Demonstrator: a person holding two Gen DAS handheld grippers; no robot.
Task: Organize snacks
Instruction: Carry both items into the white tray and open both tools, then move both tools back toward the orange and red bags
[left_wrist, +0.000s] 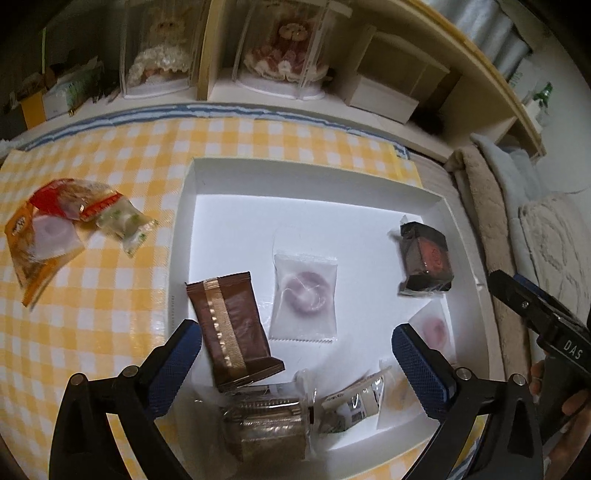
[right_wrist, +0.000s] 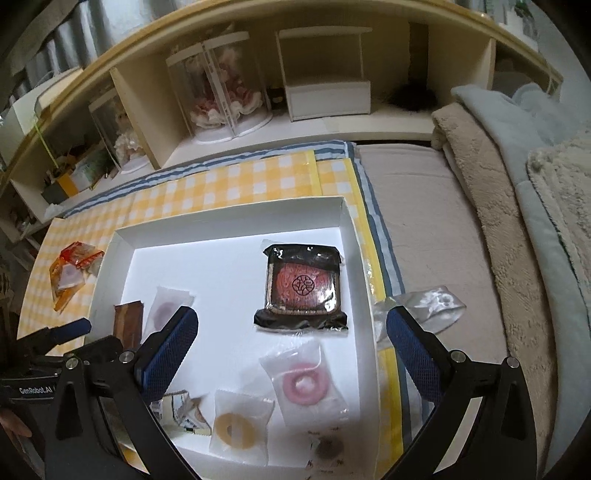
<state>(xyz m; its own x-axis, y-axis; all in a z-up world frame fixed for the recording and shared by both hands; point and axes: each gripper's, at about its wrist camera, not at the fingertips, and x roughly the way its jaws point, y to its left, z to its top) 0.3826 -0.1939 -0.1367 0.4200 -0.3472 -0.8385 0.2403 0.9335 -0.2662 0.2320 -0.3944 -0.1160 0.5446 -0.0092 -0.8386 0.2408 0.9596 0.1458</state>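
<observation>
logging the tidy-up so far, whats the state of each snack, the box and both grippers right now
shallow white cardboard box: open, on the yellow checked cloth
brown foil bar packet: sealed, in the box
black-wrapped red square cake: sealed, flat in the box
clear packet with pink ring biscuit: in the box
heap of orange and clear packets: outside the box
left gripper: open, empty
right gripper: open, empty

Several snack packets (right_wrist: 302, 384) lie in the box (right_wrist: 236, 210) on the checked cloth (left_wrist: 110, 295), with more packets (left_wrist: 70, 225) left of it.
</observation>
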